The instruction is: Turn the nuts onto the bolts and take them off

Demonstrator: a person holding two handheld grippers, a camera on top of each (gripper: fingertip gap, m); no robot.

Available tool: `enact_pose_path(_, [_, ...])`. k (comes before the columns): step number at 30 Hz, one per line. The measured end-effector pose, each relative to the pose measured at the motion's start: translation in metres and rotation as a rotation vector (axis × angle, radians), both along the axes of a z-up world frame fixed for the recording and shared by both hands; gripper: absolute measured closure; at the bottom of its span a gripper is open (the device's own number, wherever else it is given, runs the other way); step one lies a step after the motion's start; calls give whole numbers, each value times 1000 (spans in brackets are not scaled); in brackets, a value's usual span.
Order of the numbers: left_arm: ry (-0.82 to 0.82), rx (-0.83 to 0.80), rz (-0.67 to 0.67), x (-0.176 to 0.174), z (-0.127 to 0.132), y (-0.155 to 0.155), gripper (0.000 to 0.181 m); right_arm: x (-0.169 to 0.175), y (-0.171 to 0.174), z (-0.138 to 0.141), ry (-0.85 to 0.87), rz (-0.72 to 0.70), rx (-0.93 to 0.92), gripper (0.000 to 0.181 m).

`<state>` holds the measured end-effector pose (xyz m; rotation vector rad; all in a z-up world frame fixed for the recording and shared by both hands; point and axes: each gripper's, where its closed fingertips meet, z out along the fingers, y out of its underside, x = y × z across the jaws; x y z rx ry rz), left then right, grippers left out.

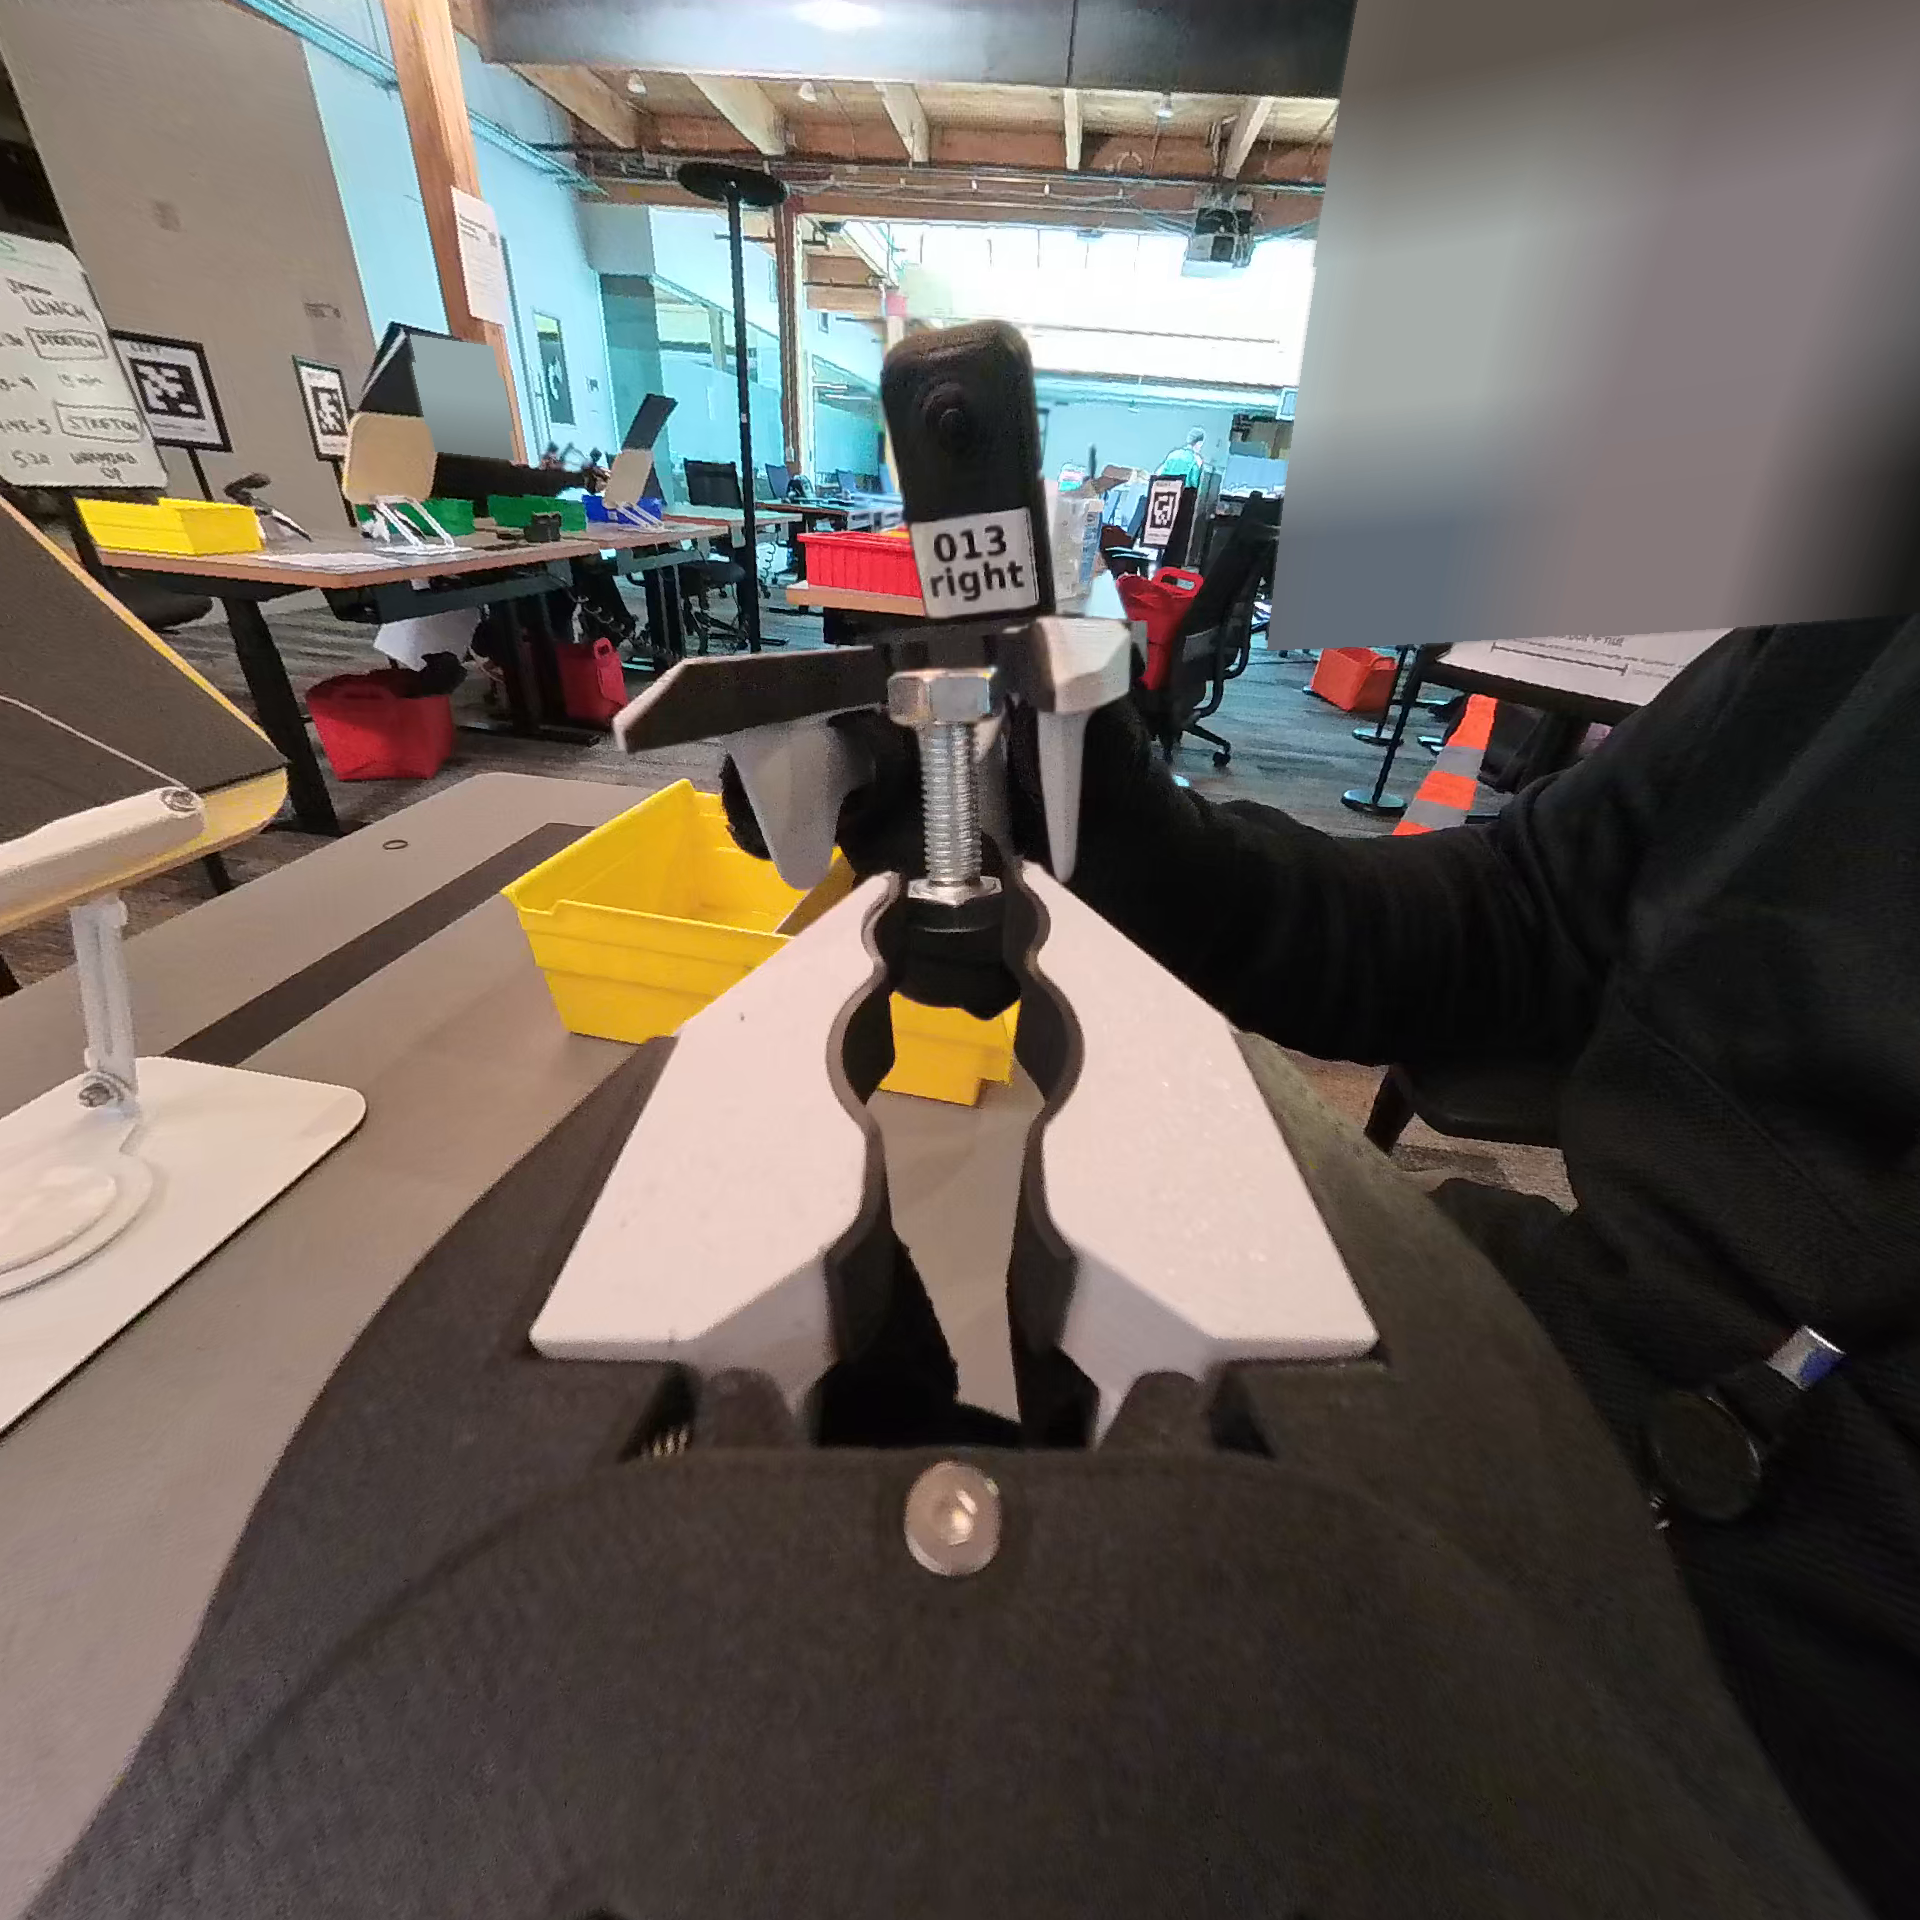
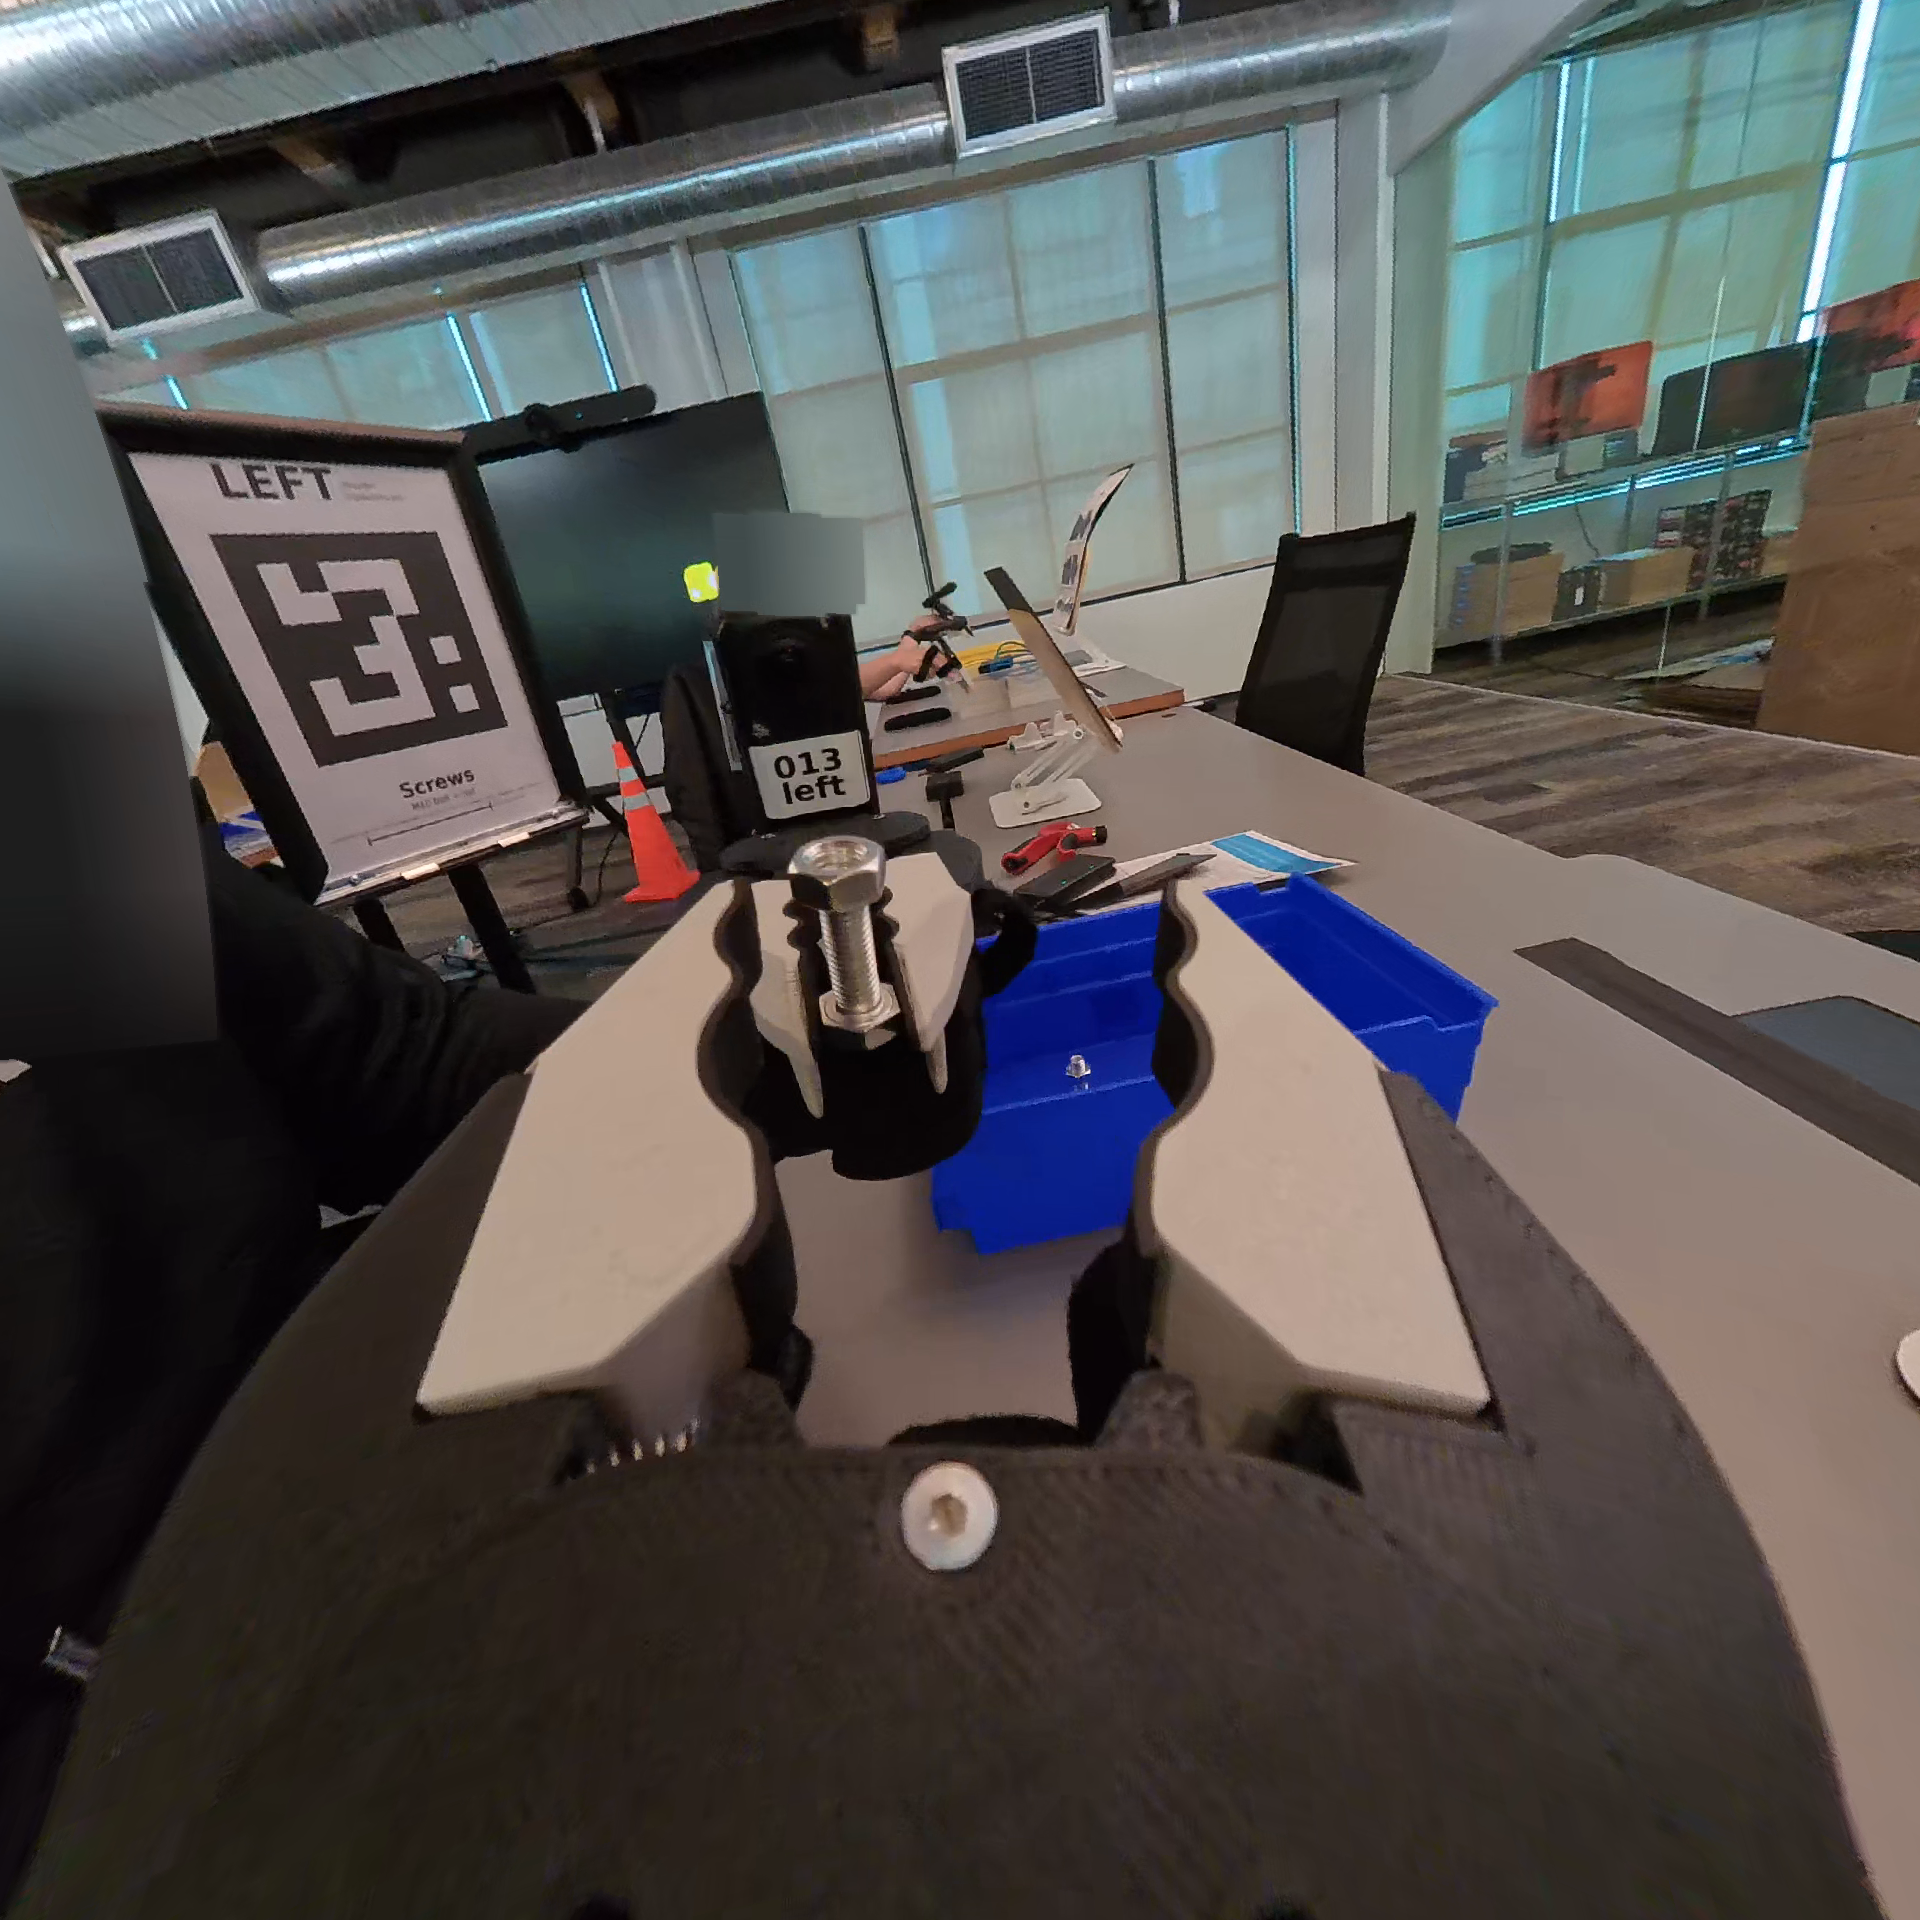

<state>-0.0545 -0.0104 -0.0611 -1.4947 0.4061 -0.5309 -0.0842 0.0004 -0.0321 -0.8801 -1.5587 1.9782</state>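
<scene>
The left claw (image 1: pixel 951 914) is clamped on the lower end of a silver bolt (image 1: pixel 952 805), w/ the threaded shank standing upright above its white fingertips (image 1: pixel 831 935). A thin nut (image 1: pixel 953 889) sits low on the thread, right at the tips, and the hex end (image 1: pixel 941 696) is up top. The right claw (image 2: pixel 935 997) is spread wide apart, gripping nothing; seen from its own camera the bolt (image 2: pixel 850 961) stands btwn its fingers (image 2: pixel 644 1039) but nearer the left one, and I can't tell if they touch. Behind the bolt, on the grey desk (image 1: pixel 436 997), sits a yellow bin (image 1: pixel 644 925). A blue bin (image 2: pixel 1351 966) is on the desk too, w/ one small silver piece (image 2: pixel 1077 1067) lying inside.
</scene>
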Motion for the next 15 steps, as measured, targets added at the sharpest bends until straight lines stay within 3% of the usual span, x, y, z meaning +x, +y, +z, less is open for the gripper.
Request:
enact_pose_path(10, [13,2,9,-1,1,1,166,-1,11,-2,-18,-25,-17,108])
enact_pose_path(15, [119,-33,118,-16,-11,8,165,2,13,-3,-38,-46,51,111])
